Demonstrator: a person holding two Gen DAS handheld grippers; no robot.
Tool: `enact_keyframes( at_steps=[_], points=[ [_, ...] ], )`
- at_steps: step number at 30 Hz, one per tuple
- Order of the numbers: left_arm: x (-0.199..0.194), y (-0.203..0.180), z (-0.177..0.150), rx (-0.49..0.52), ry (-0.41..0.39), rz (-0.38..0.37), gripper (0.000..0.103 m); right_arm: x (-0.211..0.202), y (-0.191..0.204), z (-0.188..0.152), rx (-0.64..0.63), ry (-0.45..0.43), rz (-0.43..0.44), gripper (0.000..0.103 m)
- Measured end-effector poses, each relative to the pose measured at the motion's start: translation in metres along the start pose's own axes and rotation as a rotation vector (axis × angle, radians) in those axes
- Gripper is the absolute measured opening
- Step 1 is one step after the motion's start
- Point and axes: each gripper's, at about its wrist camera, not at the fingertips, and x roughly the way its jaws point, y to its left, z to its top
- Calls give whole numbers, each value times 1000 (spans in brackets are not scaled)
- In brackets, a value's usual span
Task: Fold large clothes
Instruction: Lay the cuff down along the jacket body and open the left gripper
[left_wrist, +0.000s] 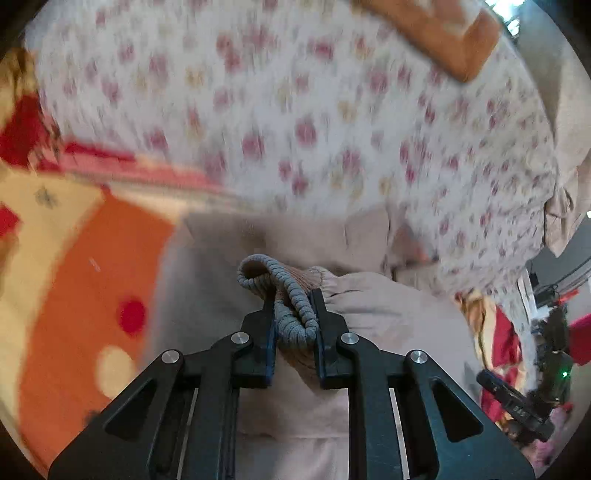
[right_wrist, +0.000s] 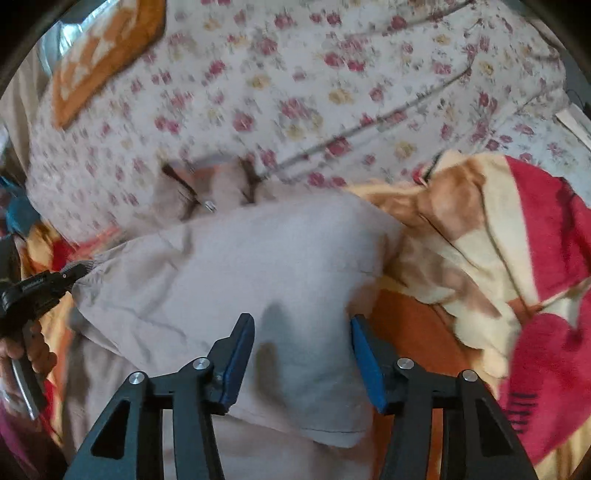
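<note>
Left tongs (left_wrist: 294, 310) are being kept clenched on the cuff (left_wrist: 284, 291), a grey ribbed band bunched between the blue-lined pads, w/ pinkish gathered cloth right behind it. Cuff belongs to the garment (left_wrist: 369, 306), a pale beige piece that is being spread beneath the tongs & toward the lower edge of the bed. In the right wrist view the same tongs (right_wrist: 75, 275) are being seen at the garment's left corner, w/ a hand (right_wrist: 22, 350) wrapped round the handle; the bite itself is too small to be judged there.

Right tongs (right_wrist: 303, 325) are being held released: pads are standing well apart, nothing is being pinched. They are being held over the garment (right_wrist: 236, 266), which is lying folded into a thick, puffy slab; whether the pads are touching the cloth can't be told. One pad is over the slab's mid part, the other at its right edge, over orange cloth.

Bed is being covered by a floral sheet (right_wrist: 314, 92), white w/ red & yellow blooms, across the far side. Blanket (right_wrist: 517, 258), cream, orange & red, is being left rumpled just beside the garment's right edge; more of it (left_wrist: 92, 277) is lying along the left edge in the left wrist view. Both views are blurred in parts.
</note>
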Motion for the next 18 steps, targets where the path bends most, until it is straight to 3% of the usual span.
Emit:
enact_keyframes(
  at_steps=[3,7,9,11,14,18],
  points=[
    [0,21,6,-31,-3,67,14,3,-1,0,4,14,-51,52],
    [18,39,-8,-56,63,67,19,4,-2,2,8,5,-44,52],
    [18,42,-14,-81,67,82,47,8,3,4,-22,0,-45,52],
    [11,40,-16,-90,45,71,57,21,9,8,-60,21,-49,52],
    [-5,29,-16,-51,-10,124,58,64,8,10,-132,96,-194,52],
    [-24,18,-19,13,-34,126,61,67,-8,14,-33,113,-172,52]
  ],
)
